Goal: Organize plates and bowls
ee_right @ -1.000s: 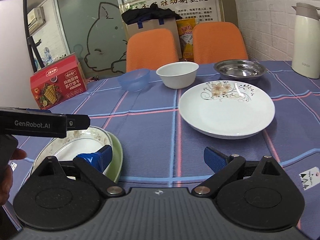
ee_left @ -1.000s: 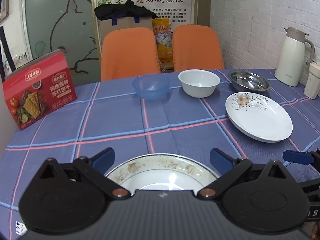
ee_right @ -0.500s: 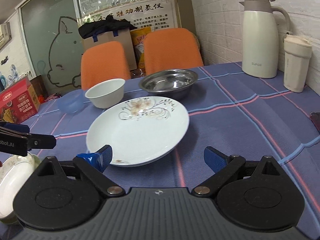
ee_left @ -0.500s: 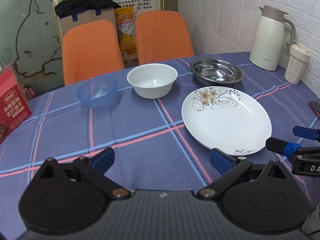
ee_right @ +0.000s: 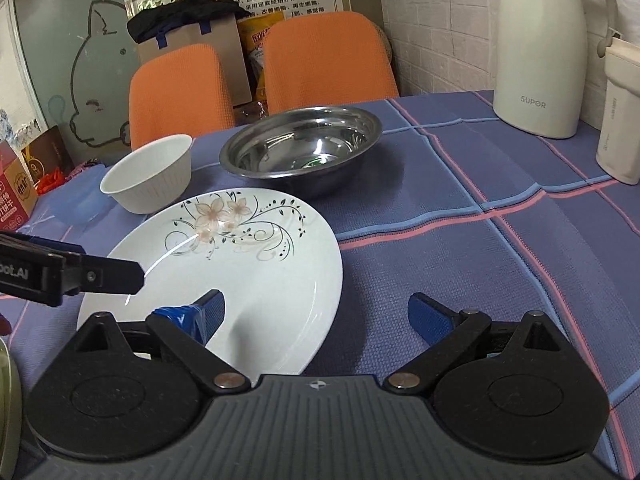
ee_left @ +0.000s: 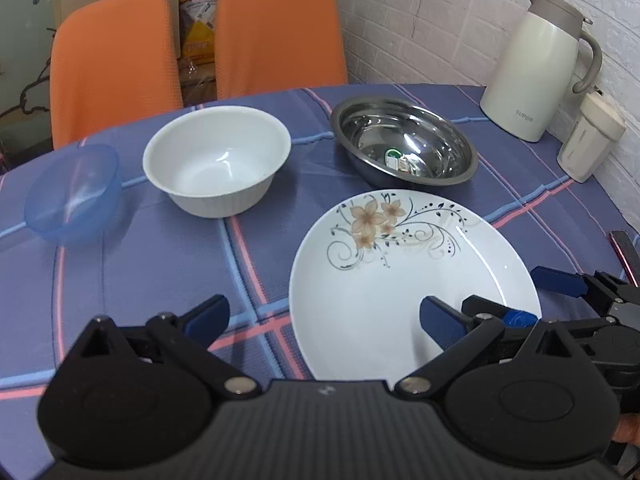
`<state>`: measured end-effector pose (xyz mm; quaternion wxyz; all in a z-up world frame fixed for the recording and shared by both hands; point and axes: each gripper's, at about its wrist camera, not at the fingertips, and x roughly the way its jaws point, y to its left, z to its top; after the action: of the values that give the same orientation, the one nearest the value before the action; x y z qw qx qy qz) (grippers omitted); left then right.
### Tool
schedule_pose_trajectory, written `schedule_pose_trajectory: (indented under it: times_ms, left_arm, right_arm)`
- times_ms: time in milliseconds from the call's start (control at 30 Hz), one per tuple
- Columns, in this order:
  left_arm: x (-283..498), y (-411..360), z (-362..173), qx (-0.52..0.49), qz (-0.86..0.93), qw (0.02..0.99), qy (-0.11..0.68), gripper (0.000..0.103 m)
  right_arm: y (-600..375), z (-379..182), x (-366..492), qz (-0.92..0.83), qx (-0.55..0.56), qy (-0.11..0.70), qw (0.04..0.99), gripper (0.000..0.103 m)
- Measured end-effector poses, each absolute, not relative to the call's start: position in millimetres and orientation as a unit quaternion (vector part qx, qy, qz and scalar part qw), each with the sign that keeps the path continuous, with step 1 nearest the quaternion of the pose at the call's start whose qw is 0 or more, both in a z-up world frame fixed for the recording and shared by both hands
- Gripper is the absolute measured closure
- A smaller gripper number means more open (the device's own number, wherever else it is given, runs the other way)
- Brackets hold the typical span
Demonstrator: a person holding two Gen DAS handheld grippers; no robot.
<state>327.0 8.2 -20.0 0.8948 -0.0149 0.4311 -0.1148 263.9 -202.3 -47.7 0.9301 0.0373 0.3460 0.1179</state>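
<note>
- Hovering low over the table (ee_left: 120,272), the left gripper (ee_left: 324,320) has its jaws wide apart, with the right one above the near left part of the floral plate (ee_left: 400,272)
- The right gripper (ee_right: 316,312) is also spread open and holds nothing; its left jaw sits over the plate's near edge, its right jaw over bare checked cloth
- The floral plate (ee_right: 240,256) lies flat on the table between the two grippers, its flower pattern on the far side
- Behind the plate stands a steel bowl (ee_left: 404,140), just beyond its far rim
- A white bowl (ee_left: 218,158) sits left of the steel bowl, and a translucent blue bowl (ee_left: 74,192) further left, all upright and apart from one another
- A cream thermos jug (ee_left: 536,68) and a small cream tumbler (ee_left: 588,138) stand by the brick wall at the right
- Two orange chairs (ee_left: 276,28) stand behind the table
- At the far left of the right wrist view, the rim of another plate (ee_right: 8,380) shows
</note>
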Motion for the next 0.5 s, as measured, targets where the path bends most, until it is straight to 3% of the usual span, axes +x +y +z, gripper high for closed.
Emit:
schedule_pose_trajectory:
  times_ms: [200, 267, 333, 400, 467, 500]
  left_arm:
    - [338, -3, -36, 0.001, -0.105, 0.895, 0.433, 0.004]
    - [341, -4, -42, 0.001, -0.103, 0.891, 0.443, 0.012]
    - [338, -5, -43, 0.009, -0.098, 0.896, 0.432, 0.012]
    - [336, -5, -41, 0.000, -0.104, 0.898, 0.428, 0.022]
    - [334, -9, -39, -0.004, -0.114, 0.898, 0.425, 0.039]
    - [334, -12, -38, -0.003, -0.110, 0.899, 0.425, 0.038]
  right_arm:
    - [-189, -52, 263, 0.123, -0.013, 0.342, 0.932, 0.016]
    - [-187, -53, 263, 0.129, -0.015, 0.338, 0.932, 0.016]
    - [-184, -53, 263, 0.128, -0.013, 0.336, 0.933, 0.016]
    - [-178, -53, 262, 0.136, -0.015, 0.333, 0.933, 0.015]
    - [-168, -54, 260, 0.152, -0.017, 0.329, 0.932, 0.015]
    - [-161, -55, 258, 0.150, -0.021, 0.327, 0.933, 0.014]
